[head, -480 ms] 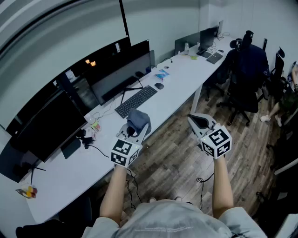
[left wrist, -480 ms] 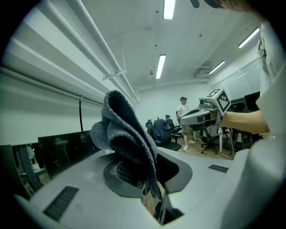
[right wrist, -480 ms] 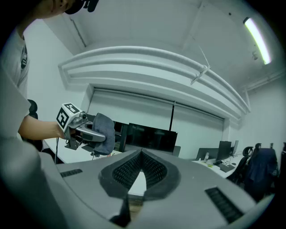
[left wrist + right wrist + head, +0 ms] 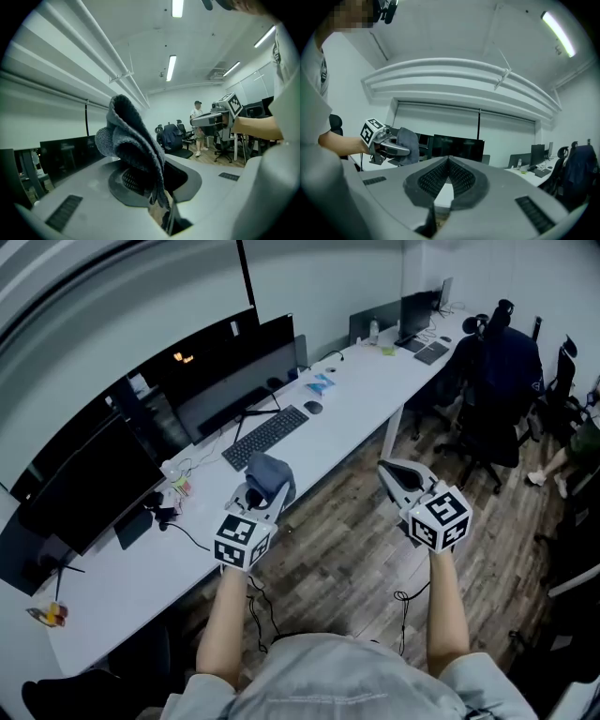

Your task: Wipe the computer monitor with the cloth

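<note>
Our left claw pinches the cloth above the table edge, with keyboard and monitor at twelve o'clock. Only the right gripper view shows our right claw pressed together.

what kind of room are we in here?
Most likely an open-plan office. A long white desk runs along the wall and carries a row of dark monitors plus a keyboard. Office chairs stand beside it on the wood floor.
</note>
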